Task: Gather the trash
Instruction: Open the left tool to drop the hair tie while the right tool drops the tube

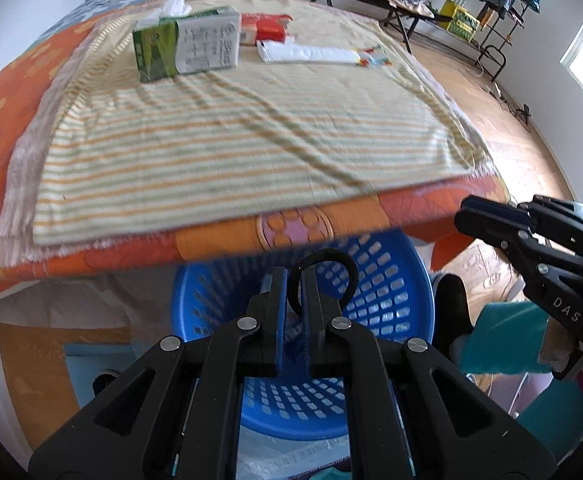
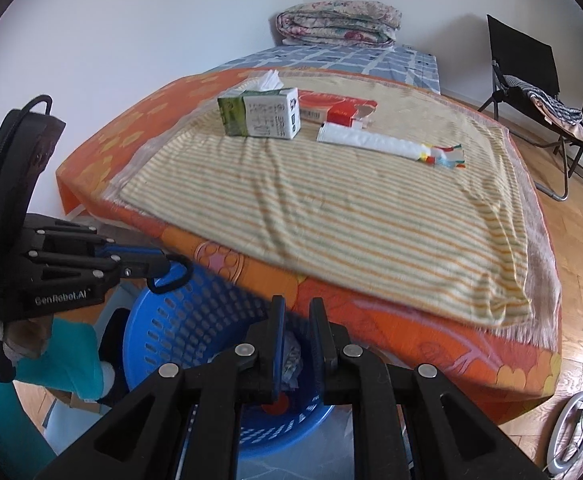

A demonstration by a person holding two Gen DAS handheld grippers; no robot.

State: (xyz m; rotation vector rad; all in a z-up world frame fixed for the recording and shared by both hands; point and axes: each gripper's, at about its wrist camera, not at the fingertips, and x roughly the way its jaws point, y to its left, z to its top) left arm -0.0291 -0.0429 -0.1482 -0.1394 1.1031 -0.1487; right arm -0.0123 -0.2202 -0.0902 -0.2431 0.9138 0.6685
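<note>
My left gripper (image 1: 295,276) is shut on a black elastic loop (image 1: 353,276) and hangs over a blue perforated basket (image 1: 411,264) on the floor beside the bed. The right wrist view shows that gripper (image 2: 167,264) and the loop (image 2: 187,276) above the basket's far rim (image 2: 139,328). My right gripper (image 2: 297,308) points into the basket with a narrow gap between its jaws. A crumpled pale scrap (image 2: 291,356) shows in that gap; whether it is pinched or lying in the basket is unclear. On the striped towel lie a green tissue pack (image 2: 259,114), a red packet (image 2: 337,108) and a white wrapper (image 2: 375,142).
The bed with its orange cover (image 2: 411,340) overhangs the basket. A folded quilt (image 2: 339,24) lies at the bed's far end. A folding chair (image 2: 531,80) stands at the right, and a ring light (image 2: 571,432) lies on the wooden floor. A teal cloth (image 2: 63,356) sits left of the basket.
</note>
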